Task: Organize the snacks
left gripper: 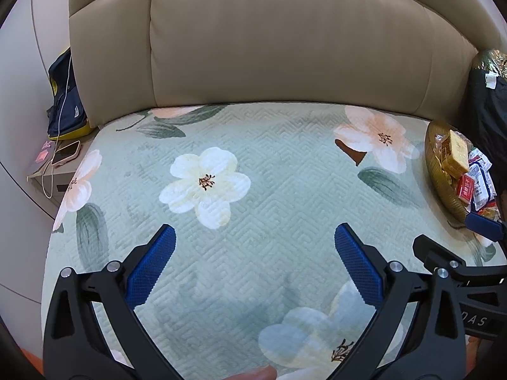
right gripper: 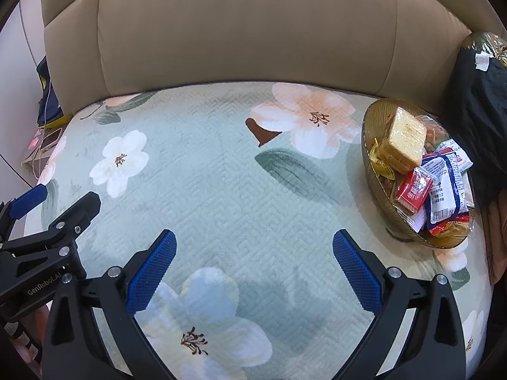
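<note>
Two claws hang over a sofa seat covered by a pale green quilted flower-print cover (right gripper: 240, 190), and both stand wide open with nothing between their blue pads. The left claw (left gripper: 255, 237) sits over the middle of the cover; in the right wrist view it shows at the left edge (right gripper: 60, 198), also spread apart. The right claw (right gripper: 253, 240) hovers above bare cover, near the front of the seat.

All the snacks (right gripper: 421, 171) lie heaped in a golden ribbed bowl (right gripper: 369, 158) on the right side of the seat, close to the beige backrest (right gripper: 240, 31). On top is a wrapped stack of square crackers (right gripper: 404, 139), tilted on edge, with red and blue-white packets beside it. A dark bag (right gripper: 481, 120) stands just behind the bowl. Beyond the left end of the sofa, a phone (left gripper: 66, 153) with a white cable lies on a small side table (left gripper: 47, 183).
</note>
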A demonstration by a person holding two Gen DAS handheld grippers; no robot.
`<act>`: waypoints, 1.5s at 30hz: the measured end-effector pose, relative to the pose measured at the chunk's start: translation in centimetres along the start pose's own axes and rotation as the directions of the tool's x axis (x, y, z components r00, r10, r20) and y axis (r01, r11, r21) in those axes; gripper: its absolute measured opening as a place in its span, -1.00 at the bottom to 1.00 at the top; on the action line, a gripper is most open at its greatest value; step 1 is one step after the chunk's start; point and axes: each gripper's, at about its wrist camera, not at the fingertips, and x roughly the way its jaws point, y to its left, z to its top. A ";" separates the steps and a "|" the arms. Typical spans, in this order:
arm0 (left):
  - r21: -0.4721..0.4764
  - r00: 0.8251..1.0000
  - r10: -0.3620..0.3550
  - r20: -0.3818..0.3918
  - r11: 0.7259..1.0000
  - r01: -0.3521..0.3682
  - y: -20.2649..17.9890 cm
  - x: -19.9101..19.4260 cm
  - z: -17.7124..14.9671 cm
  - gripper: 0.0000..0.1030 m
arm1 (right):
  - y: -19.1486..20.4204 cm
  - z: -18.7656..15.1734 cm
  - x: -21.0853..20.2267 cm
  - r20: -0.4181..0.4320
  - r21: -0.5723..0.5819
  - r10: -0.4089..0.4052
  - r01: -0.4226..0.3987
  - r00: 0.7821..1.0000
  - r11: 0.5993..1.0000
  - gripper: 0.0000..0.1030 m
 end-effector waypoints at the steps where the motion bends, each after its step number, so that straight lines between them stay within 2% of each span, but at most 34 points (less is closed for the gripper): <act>1: 0.000 1.000 0.000 -0.001 1.000 0.000 0.0 0.0 0.0 0.94 | 0.0 0.0 0.0 -0.001 0.001 0.001 -0.001 1.000 1.000 0.91; 34: 0.008 1.000 -0.011 -0.026 1.000 0.012 -0.1 0.7 -0.3 0.94 | -0.1 -0.2 0.5 -0.029 0.015 0.013 -0.013 0.999 1.000 0.91; 45: 0.033 0.999 0.037 -0.011 0.999 -0.037 -0.4 0.5 -0.3 0.94 | -0.3 -0.2 0.9 -0.038 0.015 0.018 -0.018 0.999 1.000 0.91</act>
